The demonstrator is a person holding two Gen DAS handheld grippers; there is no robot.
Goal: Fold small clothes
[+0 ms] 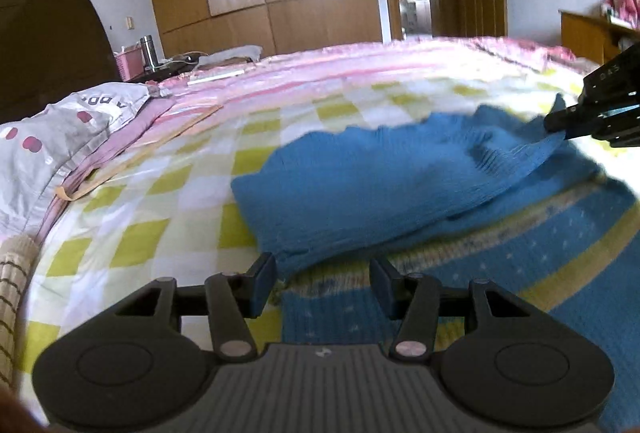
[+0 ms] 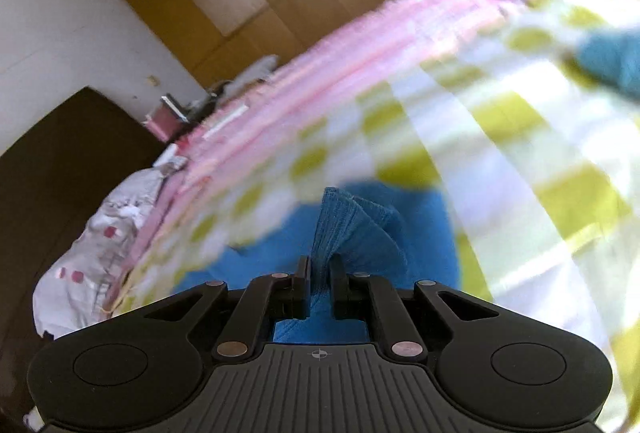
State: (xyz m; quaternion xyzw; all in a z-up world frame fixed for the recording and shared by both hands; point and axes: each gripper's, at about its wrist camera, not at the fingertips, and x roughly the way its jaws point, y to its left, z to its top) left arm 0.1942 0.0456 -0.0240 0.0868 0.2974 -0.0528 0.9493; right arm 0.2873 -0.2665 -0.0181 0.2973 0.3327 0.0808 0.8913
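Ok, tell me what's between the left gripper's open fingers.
In the left wrist view, the left gripper straddles the blue sweater's near edge, lying on the checked sheet. It grips nothing.

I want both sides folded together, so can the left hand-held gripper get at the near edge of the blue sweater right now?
Probably yes. The left hand-held gripper is open right at the blue sweater, whose near edge lies between its fingers with nothing in the way. The right hand-held gripper grips the far side.

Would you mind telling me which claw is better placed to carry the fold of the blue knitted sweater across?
The right claw: it is shut on a bunched edge of the blue knitted sweater, lifting it. The left claw is open and holds nothing, low over the sweater's near edge.
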